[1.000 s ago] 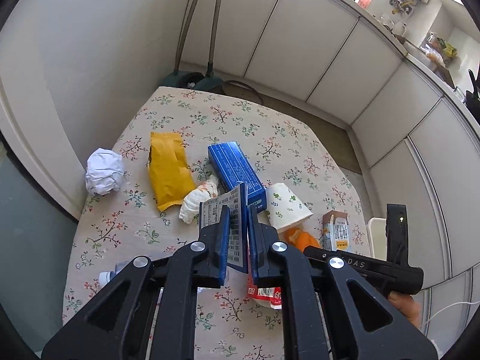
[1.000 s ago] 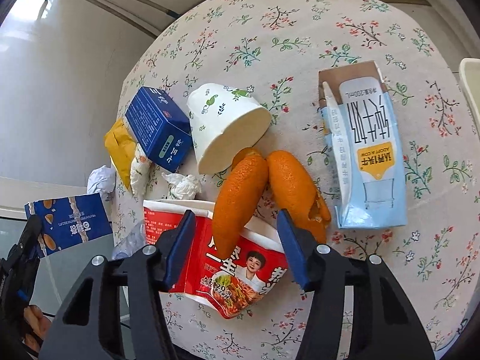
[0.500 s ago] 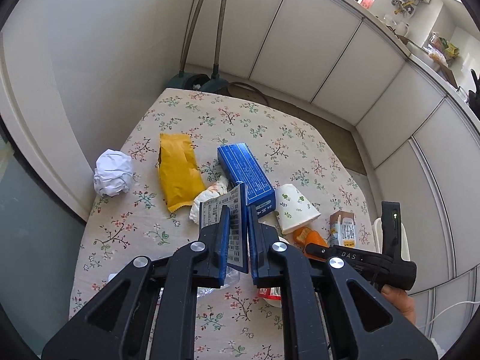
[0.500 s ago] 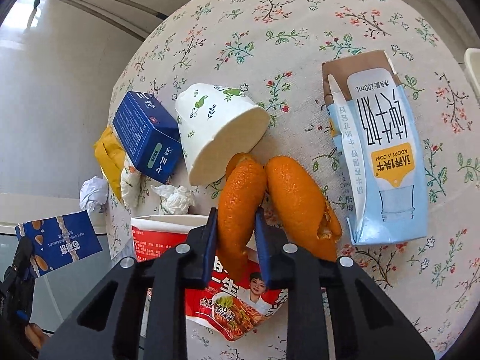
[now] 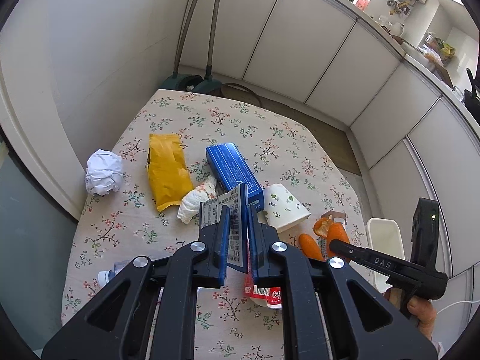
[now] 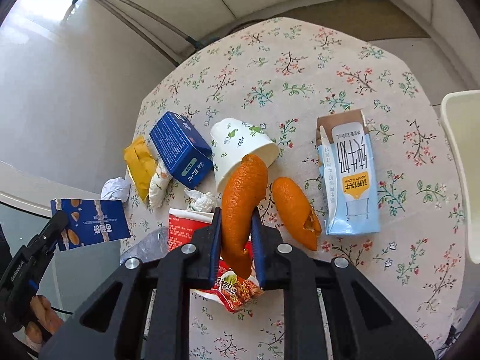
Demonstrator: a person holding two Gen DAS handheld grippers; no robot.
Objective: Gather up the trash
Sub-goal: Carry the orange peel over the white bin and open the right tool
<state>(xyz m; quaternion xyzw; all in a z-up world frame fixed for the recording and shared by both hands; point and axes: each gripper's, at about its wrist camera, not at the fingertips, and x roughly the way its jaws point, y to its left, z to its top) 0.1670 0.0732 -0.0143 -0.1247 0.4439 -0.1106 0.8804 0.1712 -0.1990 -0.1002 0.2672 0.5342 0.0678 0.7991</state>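
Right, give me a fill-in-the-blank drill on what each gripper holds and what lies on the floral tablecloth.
1. The right gripper is shut on a curled strip of ____ peel.
2. The left gripper is shut on a torn blue snack ____.
3. The white paper cup with green leaf print lies on its ____.
4. The pale blue milk carton lies flat beside a second peel piece, nearer the white ____.

Missing: orange; wrapper; side; bin
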